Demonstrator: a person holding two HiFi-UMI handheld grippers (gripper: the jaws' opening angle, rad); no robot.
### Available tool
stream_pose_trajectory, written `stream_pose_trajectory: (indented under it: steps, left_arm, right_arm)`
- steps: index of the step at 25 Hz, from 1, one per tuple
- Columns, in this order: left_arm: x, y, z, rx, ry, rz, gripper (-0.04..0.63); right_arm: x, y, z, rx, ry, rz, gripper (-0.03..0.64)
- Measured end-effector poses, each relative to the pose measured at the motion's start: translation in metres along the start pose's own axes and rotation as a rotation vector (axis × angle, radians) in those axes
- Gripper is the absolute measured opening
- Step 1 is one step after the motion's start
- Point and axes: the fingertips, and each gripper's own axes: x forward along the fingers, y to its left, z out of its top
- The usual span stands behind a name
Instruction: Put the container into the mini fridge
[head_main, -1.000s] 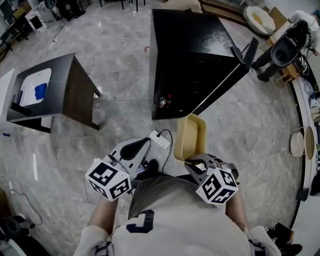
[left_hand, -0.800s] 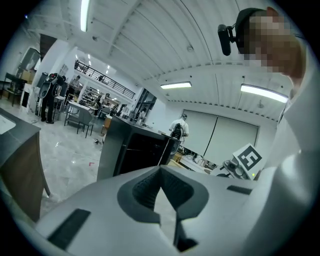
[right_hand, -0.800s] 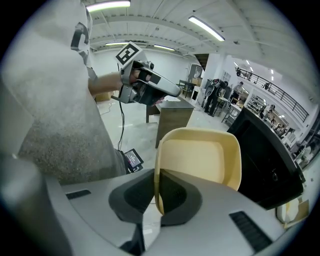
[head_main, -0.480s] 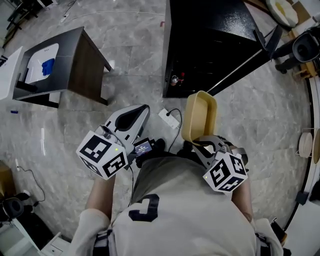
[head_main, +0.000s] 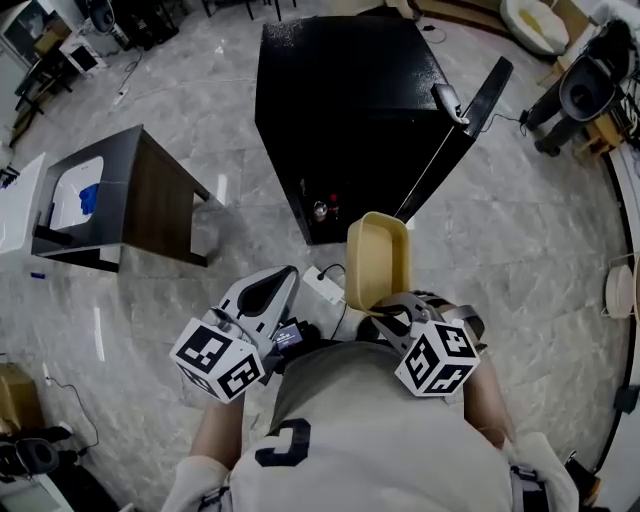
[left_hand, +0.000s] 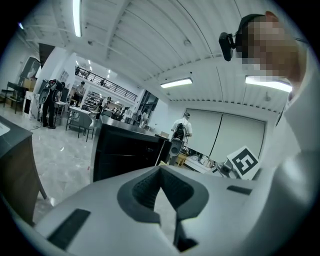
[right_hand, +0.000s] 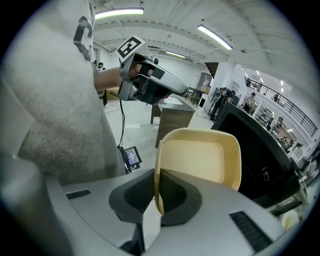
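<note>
yellow container (head_main: 378, 262) is pinched at its rim by the right gripper (head_main: 386, 312), in front of the open black mini fridge (head_main: 345, 110), not inside yet. left gripper (head_main: 262, 300) is closed on nothing.

The left claw (head_main: 283, 277) was held nearly level with its jaws brought together on nothing, while the right claw (head_main: 388, 312), held near it and tilted downward, was clamped on the rim of the container (head_main: 378, 258).
</note>
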Motion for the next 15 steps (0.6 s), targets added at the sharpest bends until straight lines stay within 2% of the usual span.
stream_pose_trajectory:
  steps: [8,15]
  left_arm:
    - [0.034,-0.038,-0.007,0.011,0.013,0.079,0.057]
    - [0.054,-0.034,-0.013,-0.006,0.055,0.104,0.057]
  right_arm:
    - [-0.007,-0.019,-0.052,-0.103,0.03,0.046,0.032]
    - [0.005,-0.041,-0.066,-0.11,0.032,0.08,0.032]
